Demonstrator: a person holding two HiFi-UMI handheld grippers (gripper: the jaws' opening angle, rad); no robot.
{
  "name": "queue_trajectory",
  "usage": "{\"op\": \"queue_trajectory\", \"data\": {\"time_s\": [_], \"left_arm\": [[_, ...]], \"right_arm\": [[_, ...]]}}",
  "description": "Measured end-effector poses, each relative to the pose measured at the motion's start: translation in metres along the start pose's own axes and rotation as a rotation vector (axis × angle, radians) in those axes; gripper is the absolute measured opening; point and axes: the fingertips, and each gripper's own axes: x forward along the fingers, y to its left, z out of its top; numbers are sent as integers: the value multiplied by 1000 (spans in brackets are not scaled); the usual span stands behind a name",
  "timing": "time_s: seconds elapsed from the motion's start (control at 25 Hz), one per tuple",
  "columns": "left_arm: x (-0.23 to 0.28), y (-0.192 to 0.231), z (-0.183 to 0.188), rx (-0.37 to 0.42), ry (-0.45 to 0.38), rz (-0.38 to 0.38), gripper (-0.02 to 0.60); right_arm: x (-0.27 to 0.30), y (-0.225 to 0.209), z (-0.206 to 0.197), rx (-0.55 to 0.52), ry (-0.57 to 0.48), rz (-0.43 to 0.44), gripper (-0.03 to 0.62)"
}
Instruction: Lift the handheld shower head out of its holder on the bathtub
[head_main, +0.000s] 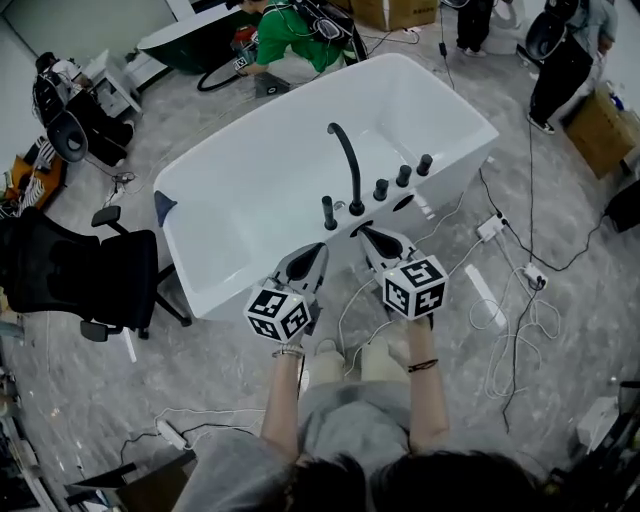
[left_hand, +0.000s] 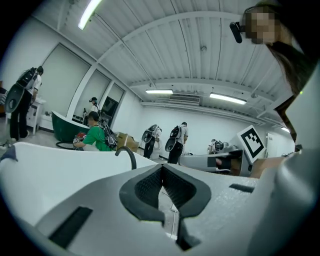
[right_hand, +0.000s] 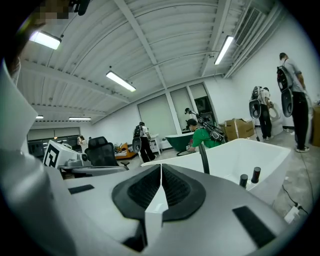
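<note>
Facing bathtub (head_main: 250, 190), left gripper (head_main: 321, 249), right gripper (head_main: 364, 232) closed

In the head view the black fittings (head_main: 403, 176) on the bathtub (head_main: 230, 200) rim are too small to tell which is the handheld shower head, the left gripper (head_main: 318, 248) and right gripper (head_main: 366, 232) cover part of the near rim, and the person in green (head_main: 290, 35) is cut off at the top edge.
</note>
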Motion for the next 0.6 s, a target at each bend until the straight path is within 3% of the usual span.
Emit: {"op": "queue_trajectory", "data": {"time_s": [0.36, 0.6], "left_arm": [[15, 44, -43, -70, 5, 133, 5], [31, 81, -71, -110, 9, 165, 5]], "right_arm": [[62, -20, -54, -61, 120, 107, 3], [109, -37, -88, -100, 169, 129, 3]]}}
